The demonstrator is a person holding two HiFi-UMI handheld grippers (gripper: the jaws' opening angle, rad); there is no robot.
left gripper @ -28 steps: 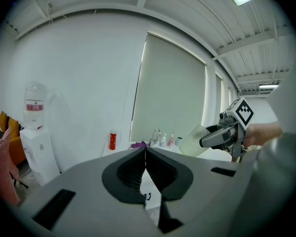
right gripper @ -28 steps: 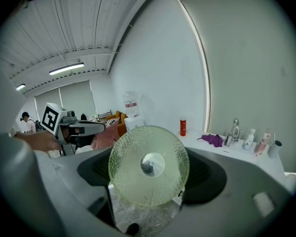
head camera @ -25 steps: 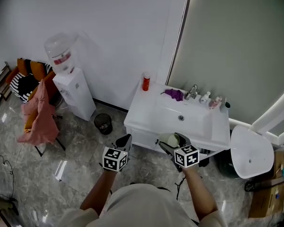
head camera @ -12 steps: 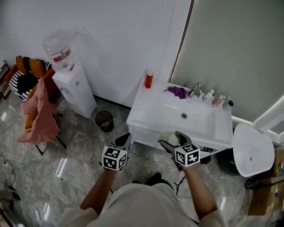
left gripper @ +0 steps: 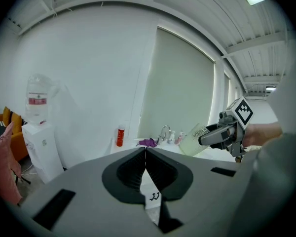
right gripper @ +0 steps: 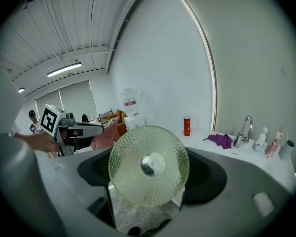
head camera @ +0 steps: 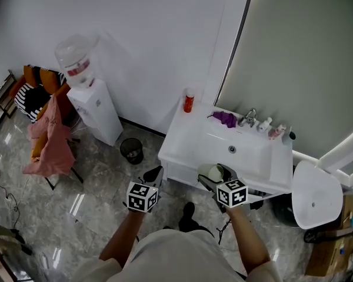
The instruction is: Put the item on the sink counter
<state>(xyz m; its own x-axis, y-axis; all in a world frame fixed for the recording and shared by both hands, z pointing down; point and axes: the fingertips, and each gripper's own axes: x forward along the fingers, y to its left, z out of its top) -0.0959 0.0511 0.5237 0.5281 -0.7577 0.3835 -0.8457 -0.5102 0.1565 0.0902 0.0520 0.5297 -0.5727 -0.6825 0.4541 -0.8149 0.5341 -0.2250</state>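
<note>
A pale green, dimpled glass cup [right gripper: 149, 165] lies sideways between the jaws of my right gripper [head camera: 215, 175], its base facing the camera, and the jaws are shut on it. In the head view the cup [head camera: 210, 171] hangs just in front of the white sink counter [head camera: 182, 138], near its front edge. My left gripper [head camera: 153, 174] is held beside it, to the left, short of the counter. Its jaws [left gripper: 145, 153] are shut with nothing in them. From the left gripper view I also see the cup [left gripper: 192, 138] in the right gripper.
On the counter stand a red bottle [head camera: 189, 103], a purple cloth [head camera: 226, 119], a faucet [head camera: 249, 117] and small bottles [head camera: 275, 130] behind the basin [head camera: 232, 149]. A water dispenser [head camera: 91, 107], a bin [head camera: 131, 150] and a chair with pink cloth [head camera: 47, 140] are left.
The sink counter has slid a little right and down in the head view, and a shoe now shows below. Both grippers keep their places in the view; the cup stays gripped.
</note>
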